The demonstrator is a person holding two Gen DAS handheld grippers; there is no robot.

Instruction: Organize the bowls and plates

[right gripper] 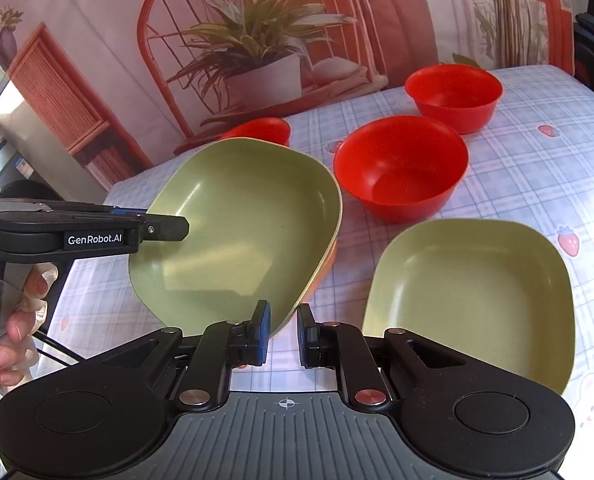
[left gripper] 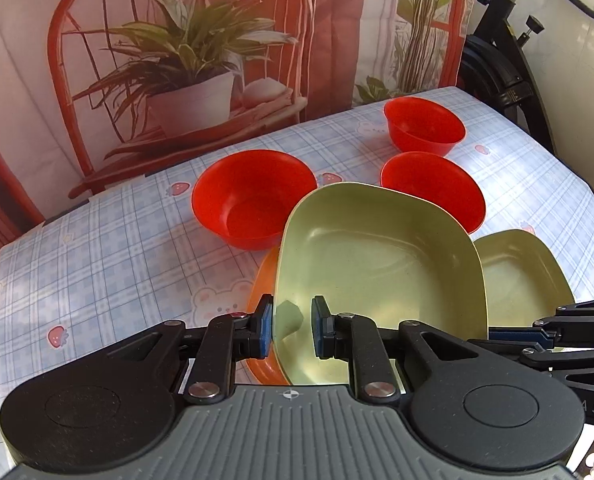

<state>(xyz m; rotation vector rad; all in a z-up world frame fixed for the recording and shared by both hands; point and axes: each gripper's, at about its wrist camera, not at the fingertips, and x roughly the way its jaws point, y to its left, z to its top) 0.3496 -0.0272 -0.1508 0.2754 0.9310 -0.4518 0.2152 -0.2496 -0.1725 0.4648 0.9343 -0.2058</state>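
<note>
Left gripper point(left gripper: 293, 328) is clamped narrow on the near rim of a pale green square plastic plate point(left gripper: 377, 248), which is tilted up off the table. Underneath it an orange plate point(left gripper: 263, 288) peeks out, lying on the blue checked tablecloth with strawberries and bears point(left gripper: 97, 260).

Right gripper point(right gripper: 285, 334) has its jaws nearly together with only cloth showing in the slot. Its left pad sits just beside the raised plate's lower corner; whether it touches, hard to call from here. A second pale green square plate point(right gripper: 469, 292) lies flat on the cloth just right of it.

Behind the plates sit three round red plastic bowls: a big one at left point(left gripper: 253, 200), one in the middle point(left gripper: 433, 188) partly hidden by the raised plate, and a smaller one at the far edge point(left gripper: 425, 124). A printed backdrop of an orange chair and potted plant point(left gripper: 177, 60) closes off the far side. A hand point(right gripper: 17, 320) grips the left tool's handle.
</note>
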